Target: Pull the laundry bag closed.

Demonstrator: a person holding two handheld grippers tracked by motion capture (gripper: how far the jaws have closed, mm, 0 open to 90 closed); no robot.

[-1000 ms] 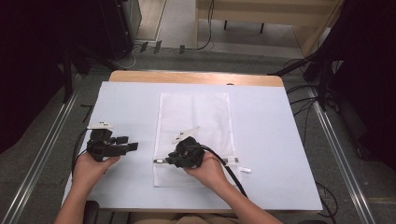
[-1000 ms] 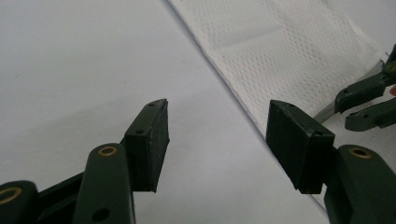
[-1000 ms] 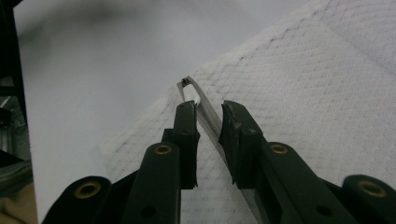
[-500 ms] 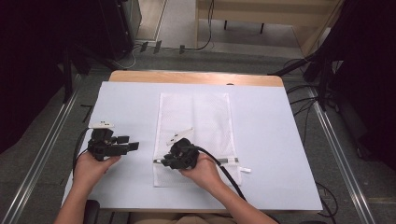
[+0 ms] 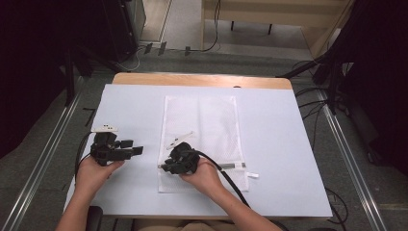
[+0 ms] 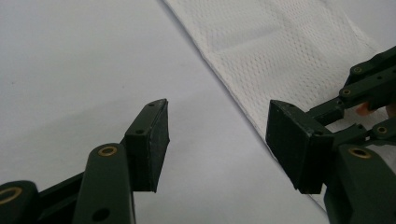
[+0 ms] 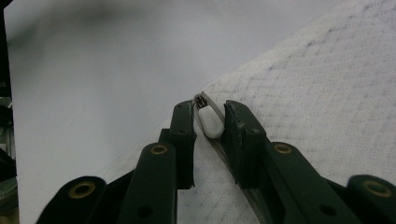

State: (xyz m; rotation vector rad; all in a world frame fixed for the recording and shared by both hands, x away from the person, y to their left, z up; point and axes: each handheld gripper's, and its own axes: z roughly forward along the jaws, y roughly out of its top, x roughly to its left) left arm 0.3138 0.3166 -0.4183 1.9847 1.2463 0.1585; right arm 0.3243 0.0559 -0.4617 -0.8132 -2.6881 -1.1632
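Observation:
A white mesh laundry bag (image 5: pixel 211 120) lies flat in the middle of the white-covered table (image 5: pixel 288 144). A zipper (image 5: pixel 233 166) runs across its near end. My right gripper (image 5: pixel 165 167) sits at the bag's left edge, jaws narrow and shut on the small white zipper pull (image 7: pixel 211 125), which shows between the pads of the right gripper (image 7: pixel 209 109). My left gripper (image 5: pixel 137 149) rests on the table left of the bag, apart from it. Seen in its own view, the left gripper (image 6: pixel 217 126) stands open with nothing between its pads, facing the bag (image 6: pixel 280 46).
A loose white strip (image 5: pixel 180 138) lies on the bag just beyond my right hand. A small white tag (image 5: pixel 253 175) sticks out at the zipper's right end. The table's wooden far edge (image 5: pixel 202 79) shows beyond the cover; dark stands and cables surround the table.
My right hand has slid a little to the left and down along the zipper line toward the bag's left edge. The left hand has stayed in place.

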